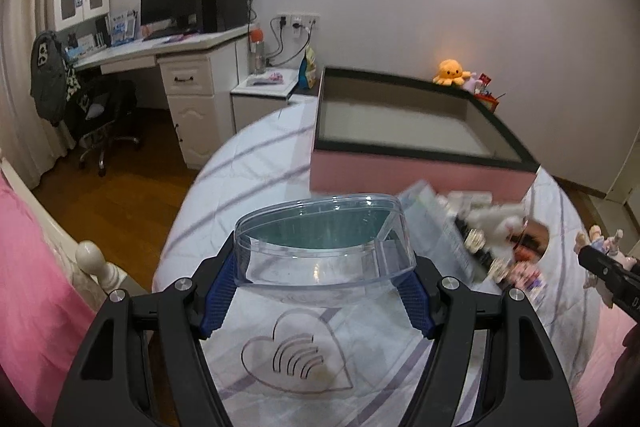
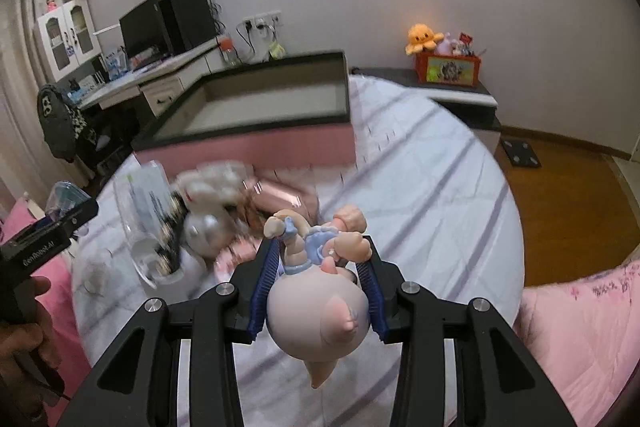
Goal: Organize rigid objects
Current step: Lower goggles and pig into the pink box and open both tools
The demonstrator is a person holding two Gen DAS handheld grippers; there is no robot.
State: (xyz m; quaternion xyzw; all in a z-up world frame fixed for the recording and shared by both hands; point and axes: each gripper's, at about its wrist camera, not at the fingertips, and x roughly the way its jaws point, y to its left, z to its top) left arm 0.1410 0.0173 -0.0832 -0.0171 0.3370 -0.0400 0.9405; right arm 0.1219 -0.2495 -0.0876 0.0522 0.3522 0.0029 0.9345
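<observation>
From the left wrist view, the left gripper [image 1: 325,269] is clenched on a clear plastic box [image 1: 324,247] with a green bottom. The blue pads [image 1: 218,297] press on its two ends, and they stand wide apart because the box is wide. The box hangs in the air over the bed [image 1: 248,163]. It looks smooth and slippery, so I think it could slide out and drop if the squeeze gets weak or the gripper tips. The big pink storage box [image 1: 420,143] sits on the bed at about 1 o'clock, open on top. A messy pile of small things [image 1: 480,239] lies at 3 o'clock, too blurry to name. If the clear box swings that way, it could bump the pile.

From the right wrist view, the right gripper [image 2: 316,283] is grasping a little doll [image 2: 316,267] with a big round head and a blue dress. The pads pinch the head, about half open. The doll's arms and legs stick out in front. I think the round head could roll or pop out if it is moved fast. The pink storage box is at 11 o'clock, and the doll is up in the air over the bed. The left gripper shows at 9 o'clock, well apart.
</observation>
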